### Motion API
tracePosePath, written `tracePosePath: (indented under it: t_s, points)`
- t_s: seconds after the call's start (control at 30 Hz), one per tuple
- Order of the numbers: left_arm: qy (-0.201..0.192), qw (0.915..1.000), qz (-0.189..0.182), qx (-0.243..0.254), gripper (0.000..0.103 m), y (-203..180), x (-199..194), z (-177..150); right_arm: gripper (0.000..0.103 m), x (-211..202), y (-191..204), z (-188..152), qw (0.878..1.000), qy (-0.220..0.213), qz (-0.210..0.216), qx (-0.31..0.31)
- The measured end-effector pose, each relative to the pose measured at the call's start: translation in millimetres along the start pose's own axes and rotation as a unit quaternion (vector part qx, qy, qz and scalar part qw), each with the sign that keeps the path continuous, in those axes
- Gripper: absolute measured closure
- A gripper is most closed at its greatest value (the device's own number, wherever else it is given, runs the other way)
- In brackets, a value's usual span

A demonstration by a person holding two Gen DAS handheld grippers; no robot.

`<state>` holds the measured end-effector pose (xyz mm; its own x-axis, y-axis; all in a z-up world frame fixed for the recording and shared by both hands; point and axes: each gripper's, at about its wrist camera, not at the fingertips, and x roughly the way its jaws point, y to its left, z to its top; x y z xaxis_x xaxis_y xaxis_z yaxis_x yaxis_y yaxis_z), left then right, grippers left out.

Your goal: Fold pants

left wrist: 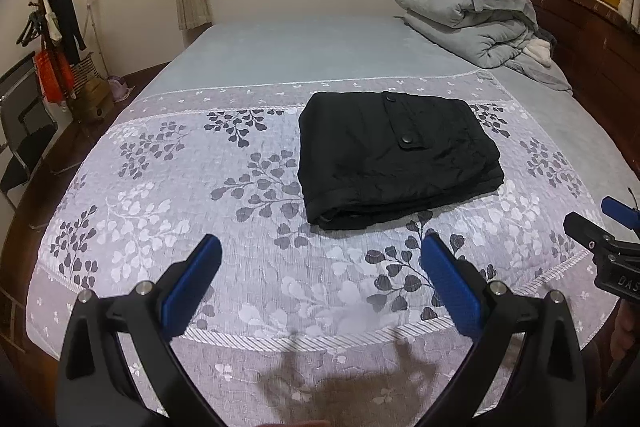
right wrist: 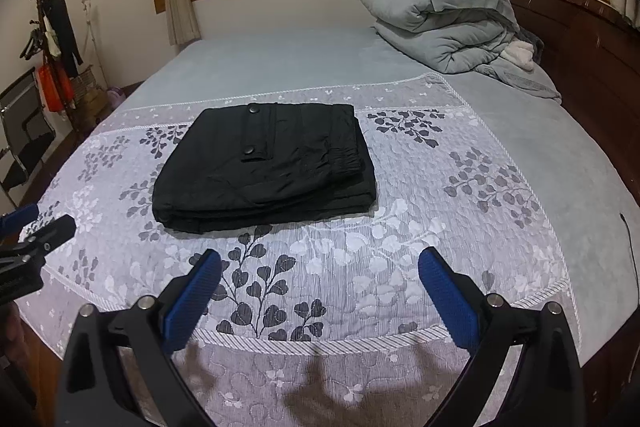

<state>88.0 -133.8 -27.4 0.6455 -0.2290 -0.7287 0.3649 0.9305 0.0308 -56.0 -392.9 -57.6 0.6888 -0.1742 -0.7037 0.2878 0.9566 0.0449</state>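
The left hand-held gripper (left wrist: pixel 320 259) hangs with its blue-padded fingers spread apart and empty above the near edge of the grey leaf-patterned quilted bedspread (left wrist: pixel 180 195). The right hand-held gripper (right wrist: pixel 320 273), likewise spread and empty, hangs beside it. Beyond both, the black pants (left wrist: pixel 394 157) lie folded into a compact rectangle on the bedspread, with a rolled grey duvet (left wrist: pixel 464 7) by the wooden headboard (left wrist: pixel 580 39).

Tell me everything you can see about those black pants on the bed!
The black fabric pants are folded into a flat, roughly square, layered stack. Two round dark snap buttons show on a flap on top, and a gathered waistband shows along the right edge in the right view. They lie on the grey leaf-patterned quilt; neither pair of tongs touches them.
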Motion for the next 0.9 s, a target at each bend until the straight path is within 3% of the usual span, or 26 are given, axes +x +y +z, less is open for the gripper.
tracePosePath:
  t_s: [0.9]
  points:
    - [0.011,0.9999,-0.004,0.004,0.004,-2.0,8.7,-1.3,0.004,7.6,-1.6,-0.1,1.0,0.008,-0.002,-0.003]
